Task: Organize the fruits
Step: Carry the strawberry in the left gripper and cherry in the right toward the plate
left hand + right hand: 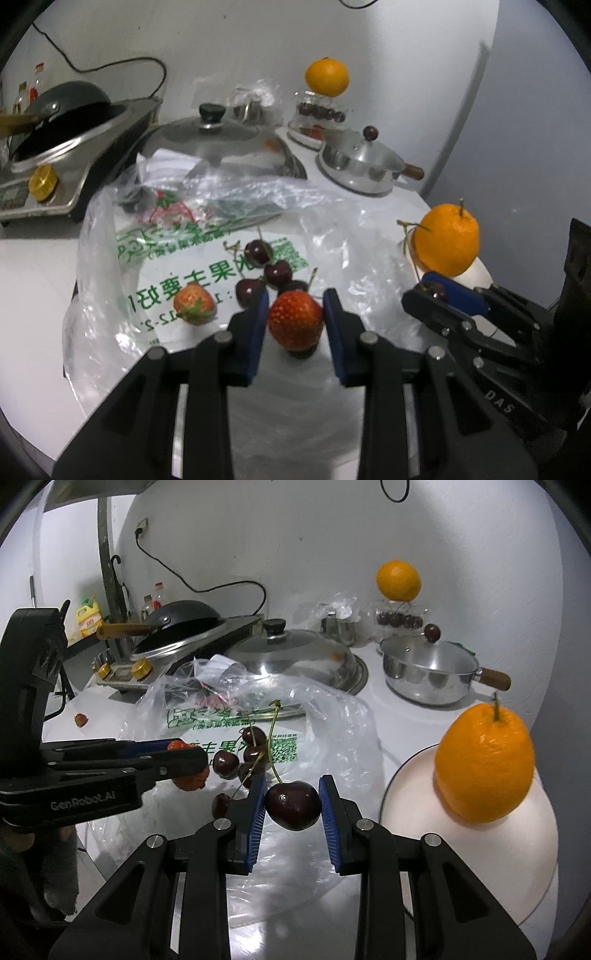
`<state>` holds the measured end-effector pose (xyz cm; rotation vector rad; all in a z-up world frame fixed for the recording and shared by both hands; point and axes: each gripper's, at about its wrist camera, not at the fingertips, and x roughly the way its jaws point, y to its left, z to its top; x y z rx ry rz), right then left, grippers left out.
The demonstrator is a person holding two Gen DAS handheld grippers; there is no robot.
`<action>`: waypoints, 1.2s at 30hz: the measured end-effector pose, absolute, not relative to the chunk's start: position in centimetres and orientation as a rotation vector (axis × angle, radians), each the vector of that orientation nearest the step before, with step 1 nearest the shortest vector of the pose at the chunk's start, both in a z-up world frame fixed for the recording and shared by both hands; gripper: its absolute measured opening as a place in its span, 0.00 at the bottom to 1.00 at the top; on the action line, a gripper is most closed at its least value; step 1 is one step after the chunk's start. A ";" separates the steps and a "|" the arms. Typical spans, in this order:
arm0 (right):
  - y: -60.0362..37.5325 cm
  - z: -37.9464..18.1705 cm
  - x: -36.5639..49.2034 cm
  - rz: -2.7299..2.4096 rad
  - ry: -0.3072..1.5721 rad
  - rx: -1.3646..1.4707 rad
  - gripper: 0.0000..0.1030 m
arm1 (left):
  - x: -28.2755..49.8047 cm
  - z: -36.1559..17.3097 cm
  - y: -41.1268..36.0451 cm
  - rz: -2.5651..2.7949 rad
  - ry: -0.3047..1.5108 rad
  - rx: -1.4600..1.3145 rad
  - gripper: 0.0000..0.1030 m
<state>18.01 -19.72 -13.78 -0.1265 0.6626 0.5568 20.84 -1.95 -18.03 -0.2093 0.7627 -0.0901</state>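
While both fruits hang clear of the bag: each is already gripped, so the open question is where they go.
Left hand-held gripper [295, 306]: clamped on a strawberry [295, 319], tip pointing down, above the plastic bag [110, 258].
Right hand-held gripper [293, 794]: clamped on a dark cherry [293, 805], stem rising up and away.
Key relation: the white plate [424, 775] with an orange [484, 764] lies just right of the cherry; the right hand is nearer it.
Remaining fruit: loose cherries [266, 266] and a second strawberry [194, 304] on the bag.
Table [29, 277]: carries bag and cookware.
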 end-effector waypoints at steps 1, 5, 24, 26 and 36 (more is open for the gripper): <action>-20.1 -13.6 17.9 0.551 0.658 -0.124 0.30 | 20.8 -17.8 -2.2 -0.092 0.756 -0.204 0.30; -21.2 -13.1 17.6 0.525 0.644 -0.120 0.30 | 20.5 -16.9 -3.2 -0.107 0.740 -0.186 0.30; -28.6 -12.0 16.5 0.420 0.621 -0.075 0.30 | 20.7 -15.5 -10.3 -0.200 0.728 -0.105 0.30; -29.5 -11.9 16.6 0.407 0.624 -0.068 0.30 | 20.9 -15.5 -11.0 -0.210 0.728 -0.097 0.30; -33.3 -12.3 17.3 0.362 0.629 -0.045 0.30 | 22.2 -15.7 -14.0 -0.240 0.747 -0.068 0.30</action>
